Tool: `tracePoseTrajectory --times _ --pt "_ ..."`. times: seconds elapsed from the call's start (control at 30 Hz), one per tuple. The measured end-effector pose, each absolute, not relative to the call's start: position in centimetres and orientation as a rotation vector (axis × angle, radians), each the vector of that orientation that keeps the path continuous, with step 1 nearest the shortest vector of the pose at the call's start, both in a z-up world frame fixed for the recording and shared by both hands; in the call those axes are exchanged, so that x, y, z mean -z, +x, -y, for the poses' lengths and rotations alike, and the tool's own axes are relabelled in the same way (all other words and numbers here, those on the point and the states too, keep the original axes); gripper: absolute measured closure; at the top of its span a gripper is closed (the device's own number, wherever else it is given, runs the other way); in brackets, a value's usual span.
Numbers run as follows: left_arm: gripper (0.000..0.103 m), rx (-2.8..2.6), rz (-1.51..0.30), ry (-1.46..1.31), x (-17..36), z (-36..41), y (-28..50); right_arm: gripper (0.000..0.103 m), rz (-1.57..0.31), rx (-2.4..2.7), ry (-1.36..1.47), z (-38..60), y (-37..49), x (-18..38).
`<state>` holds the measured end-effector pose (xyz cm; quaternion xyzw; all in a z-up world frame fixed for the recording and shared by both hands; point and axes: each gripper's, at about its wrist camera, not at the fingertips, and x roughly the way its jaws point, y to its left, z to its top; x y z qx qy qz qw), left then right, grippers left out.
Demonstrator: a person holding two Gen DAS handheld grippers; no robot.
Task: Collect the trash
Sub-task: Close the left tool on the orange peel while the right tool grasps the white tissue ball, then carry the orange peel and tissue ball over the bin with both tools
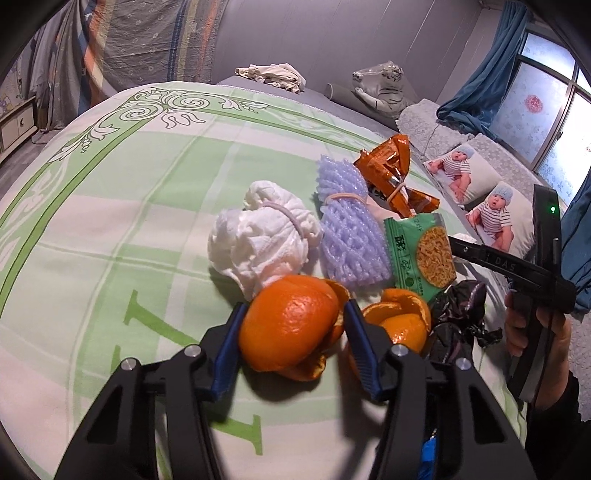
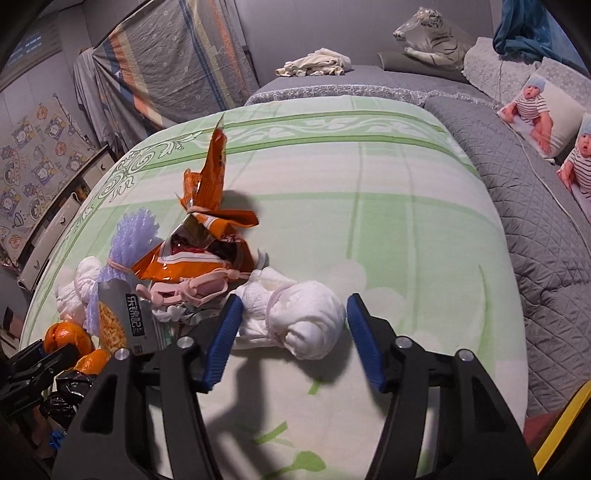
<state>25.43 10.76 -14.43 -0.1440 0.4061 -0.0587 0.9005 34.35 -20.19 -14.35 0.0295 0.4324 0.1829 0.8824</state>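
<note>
On the bed [image 1: 110, 206], the left tool [image 1: 293, 332] straddles the orange peel [image 1: 288, 325] dead ahead at 12 o'clock, blue pads wide and just beside its flanks, not yet pinching. The right tool [image 2: 291, 332], equally agape and empty-handed, brackets the white tissue bundle [image 2: 295, 321], whose long axis runs 9 to 3 across the gap.

You have a green and white patterned blanket [image 2: 369, 221] spread over the bed, with a grey quilted cover [image 2: 535, 206] along its right edge. At the far edge of the bed lie a crumpled cream cloth [image 2: 314, 62] and a white tiger plush [image 2: 432, 33]. 2 baby-print pillows [image 1: 476, 184] sit by the blue curtain [image 1: 480, 85] and the window [image 1: 546, 107].
</note>
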Motion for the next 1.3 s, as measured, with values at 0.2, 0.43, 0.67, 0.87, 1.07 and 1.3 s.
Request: tracePoseTrajectory --times 0.2,0.43,0.67,0.87,1.07,1.3 --pt "0.069 0.112 -0.836 -0.339 14.3 -11.1 25.6 0.059 -0.892 -0.379 0.057 20.1 33.7 14.2" --pt "0.074 0.103 -0.836 -0.362 13.9 -11.6 24.8 0.068 -0.857 -0.384 0.082 20.7 33.1 12.9" --pt "0.075 0.090 -0.803 -0.366 12.4 -11.8 22.5 0.069 -0.795 -0.390 0.101 21.7 30.5 9.4" --pt "0.075 0.070 -0.729 -0.350 9.8 -11.7 19.6 0.070 -0.762 -0.411 0.120 23.0 27.1 7.0" --pt "0.075 0.101 -0.671 -0.331 7.2 -10.0 17.3 0.070 -0.718 -0.427 0.147 24.9 22.6 4.8" --pt "0.075 0.156 -0.626 -0.290 4.6 -6.7 16.1 0.070 -0.653 -0.409 0.228 29.4 17.9 2.5"
